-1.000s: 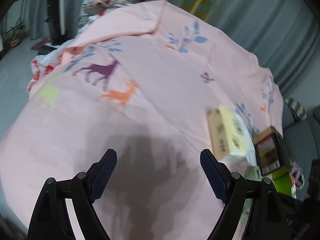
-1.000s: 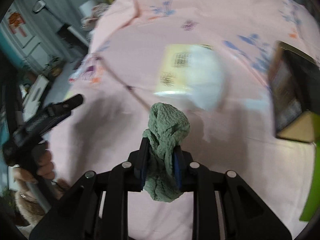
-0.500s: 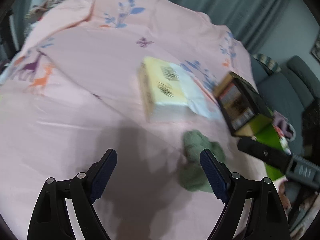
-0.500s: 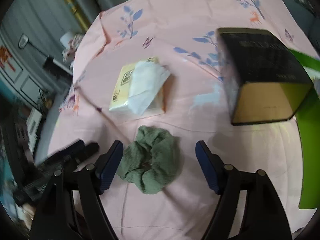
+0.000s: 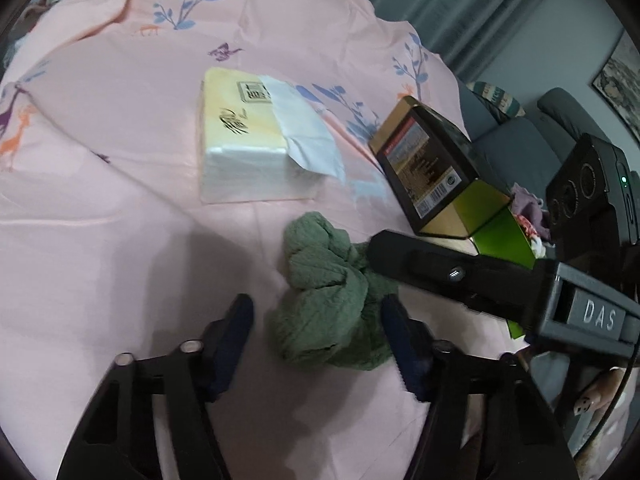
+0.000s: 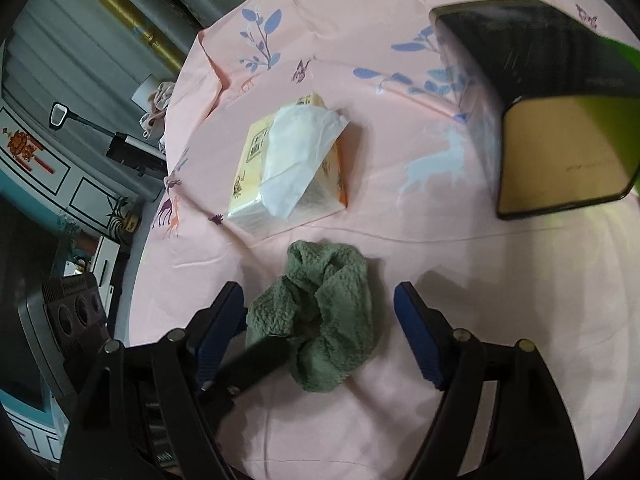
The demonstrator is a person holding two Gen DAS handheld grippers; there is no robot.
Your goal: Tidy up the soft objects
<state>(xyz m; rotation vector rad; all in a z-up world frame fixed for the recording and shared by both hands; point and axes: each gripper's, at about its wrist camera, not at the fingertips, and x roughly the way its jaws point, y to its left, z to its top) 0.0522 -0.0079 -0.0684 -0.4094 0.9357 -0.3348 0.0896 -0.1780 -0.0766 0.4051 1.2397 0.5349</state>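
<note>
Your left gripper: jaws have just been closing, apart, flanking the green scrunchie, pads not pressing | your right gripper: jaws wide apart, nothing held | scrunchie lies on the pink sheet between both jaw pairs | tissue pack beyond the fingertips | dark box ahead-right of your right jaws.

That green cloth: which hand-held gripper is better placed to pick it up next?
Probably left: the left hand-held gripper has just been closing, with the cloth between its pads. The right hand-held gripper also straddles it, open wider.
</note>
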